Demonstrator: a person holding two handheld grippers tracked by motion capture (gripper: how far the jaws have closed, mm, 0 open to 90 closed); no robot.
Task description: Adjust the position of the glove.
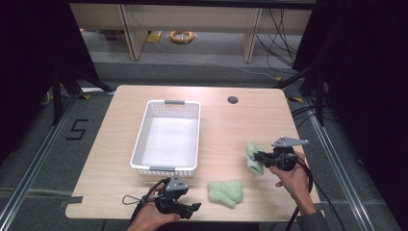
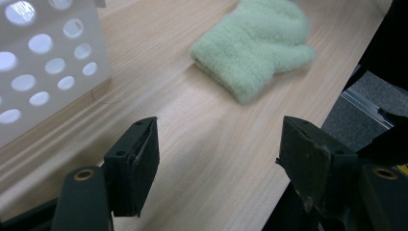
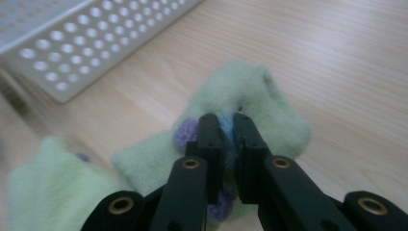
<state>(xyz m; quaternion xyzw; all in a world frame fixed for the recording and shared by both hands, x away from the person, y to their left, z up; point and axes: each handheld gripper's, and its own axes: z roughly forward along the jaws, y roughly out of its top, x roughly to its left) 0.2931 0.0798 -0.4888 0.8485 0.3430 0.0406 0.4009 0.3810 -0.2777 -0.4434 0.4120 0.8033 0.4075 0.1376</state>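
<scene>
Two fuzzy pale green socks are in play. My right gripper (image 1: 261, 157) is shut on one green sock (image 1: 253, 159) and holds it just above the right side of the table. In the right gripper view the jaws (image 3: 227, 120) pinch a fold of this sock (image 3: 255, 91), which has purple and blue spots. The other green sock (image 1: 225, 192) lies flat near the front edge. My left gripper (image 1: 195, 208) rests low at the front edge, open and holding nothing. Its jaws (image 2: 219, 139) point at that lying sock (image 2: 252, 45).
A white perforated basket (image 1: 139, 139) stands left of the table's centre, with nothing in it; its wall (image 2: 43, 62) is close on the left gripper's left. A round cable hole (image 1: 233, 100) sits at the back right. Dark curtains flank the table.
</scene>
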